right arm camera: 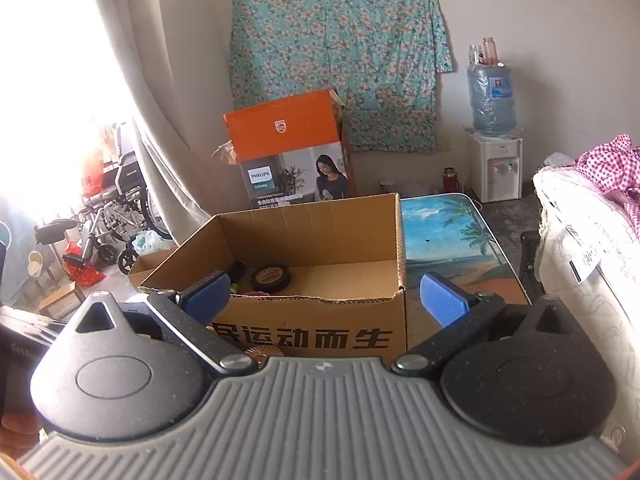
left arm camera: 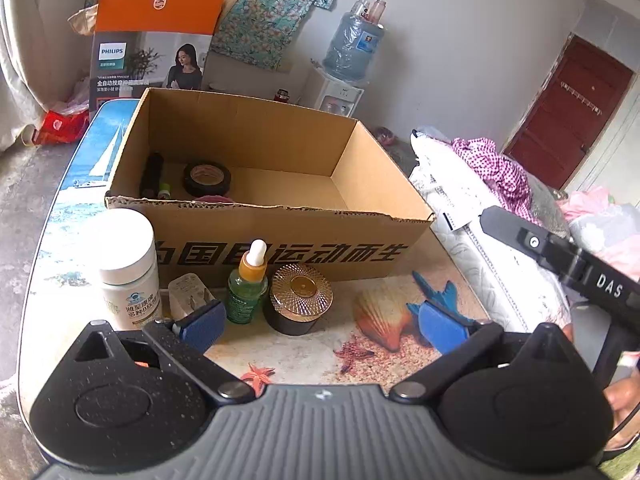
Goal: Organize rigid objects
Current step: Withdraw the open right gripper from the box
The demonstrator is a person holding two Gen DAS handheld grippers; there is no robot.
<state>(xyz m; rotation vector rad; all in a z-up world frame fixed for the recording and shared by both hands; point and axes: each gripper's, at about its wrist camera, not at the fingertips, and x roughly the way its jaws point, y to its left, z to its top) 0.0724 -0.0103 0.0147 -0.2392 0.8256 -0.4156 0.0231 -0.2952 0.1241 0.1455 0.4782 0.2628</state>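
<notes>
An open cardboard box [left arm camera: 280, 236] [right arm camera: 316, 320] stands on the printed table [left arm camera: 304, 348]. Inside lie a black tape roll [left arm camera: 207, 178] [right arm camera: 271, 277] and a dark tube [left arm camera: 152, 174]. In front of the box stand a white supplement bottle [left arm camera: 128, 268], a white plug [left arm camera: 188, 294], a green dropper bottle [left arm camera: 248, 284] and a dark jar with a gold lid [left arm camera: 300, 298]. My left gripper [left arm camera: 322, 326] is open just before the dropper bottle and jar, nothing between its fingers. My right gripper [right arm camera: 326, 300] is open, held before the box, empty. Its black body [left arm camera: 560, 256] shows at the right of the left wrist view.
An orange and grey carton [left arm camera: 156, 40] [right arm camera: 288, 152] stands behind the box. A bed with quilts and checked cloth [left arm camera: 492, 208] [right arm camera: 592, 240] borders the table's right side. A water dispenser [right arm camera: 494, 128] stands by the wall, a wheelchair [right arm camera: 116, 216] at the left.
</notes>
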